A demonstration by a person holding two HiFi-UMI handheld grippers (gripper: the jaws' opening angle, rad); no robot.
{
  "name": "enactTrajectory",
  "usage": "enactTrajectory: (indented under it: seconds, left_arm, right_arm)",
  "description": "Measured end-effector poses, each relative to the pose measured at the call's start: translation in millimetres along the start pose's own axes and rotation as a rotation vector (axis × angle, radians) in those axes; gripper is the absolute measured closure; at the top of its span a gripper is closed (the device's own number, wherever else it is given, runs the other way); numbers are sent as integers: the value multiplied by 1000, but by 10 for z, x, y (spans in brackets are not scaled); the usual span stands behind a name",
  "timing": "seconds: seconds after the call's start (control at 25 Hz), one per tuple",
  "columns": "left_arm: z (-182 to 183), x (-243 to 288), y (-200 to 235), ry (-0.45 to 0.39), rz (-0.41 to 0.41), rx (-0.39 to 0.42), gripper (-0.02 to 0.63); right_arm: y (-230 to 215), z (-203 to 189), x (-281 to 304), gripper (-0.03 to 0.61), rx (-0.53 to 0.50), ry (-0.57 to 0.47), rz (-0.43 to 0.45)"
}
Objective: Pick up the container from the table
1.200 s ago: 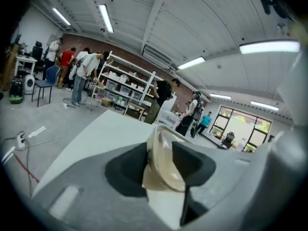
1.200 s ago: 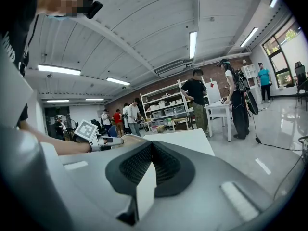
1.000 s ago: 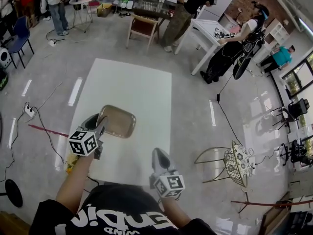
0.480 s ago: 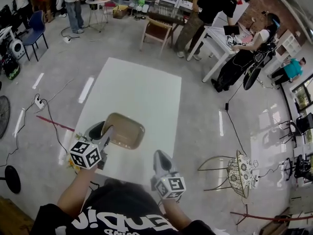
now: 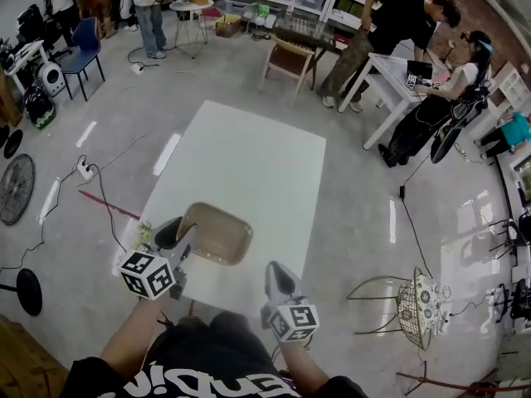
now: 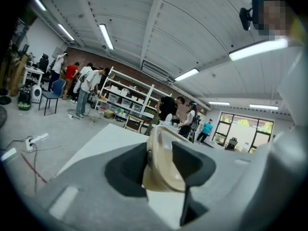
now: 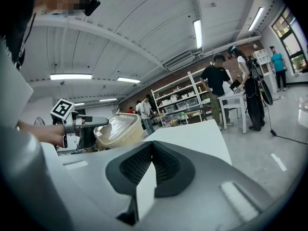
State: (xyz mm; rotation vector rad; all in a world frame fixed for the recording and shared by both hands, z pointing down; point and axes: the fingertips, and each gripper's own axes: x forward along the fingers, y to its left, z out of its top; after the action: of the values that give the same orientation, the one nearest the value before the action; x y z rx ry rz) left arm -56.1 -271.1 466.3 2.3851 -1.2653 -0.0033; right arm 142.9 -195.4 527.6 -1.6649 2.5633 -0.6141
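Observation:
The container (image 5: pixel 219 234) is a shallow, translucent beige tub, held tilted above the near left part of the white table (image 5: pixel 249 160). My left gripper (image 5: pixel 184 239) is shut on its near rim. In the left gripper view the rim (image 6: pixel 162 163) stands edge-on between the dark pads. The right gripper view shows the container (image 7: pixel 115 129) at the left, with the left gripper (image 7: pixel 79 126) clamped on it. My right gripper (image 5: pixel 277 274) hovers over the table's near edge, shut and empty, to the right of the container.
Several people stand or sit at white tables (image 5: pixel 390 89) and shelves at the back. A wooden chair (image 5: pixel 288 60) stands beyond the table's far end. A wire stool (image 5: pixel 415 301) is at the right, and cables (image 5: pixel 87 172) and a fan (image 5: pixel 15 191) lie on the floor at the left.
My left gripper has carried the container up and toward the table's near edge, its grip unchanged. The right gripper has stayed in place, and the head view has shifted.

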Motion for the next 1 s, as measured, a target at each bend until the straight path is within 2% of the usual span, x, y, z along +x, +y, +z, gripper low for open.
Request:
enactTrajectory:
  seconds: [0.2,0.4,1.0]
  left_arm:
    - [33,-247,-58,-17,-32,-20,448]
    - [-94,-597,-102,-21,-56,-21,448]
    - [-200,-2130,59,-68,-108,-15,449]
  right_arm:
    - [88,40,-99,578,15,-29,-36]
    - [278,-85,-321,578,13,-52,-71]
    - [1681,-494,-1135,578,-23,-96,-126]
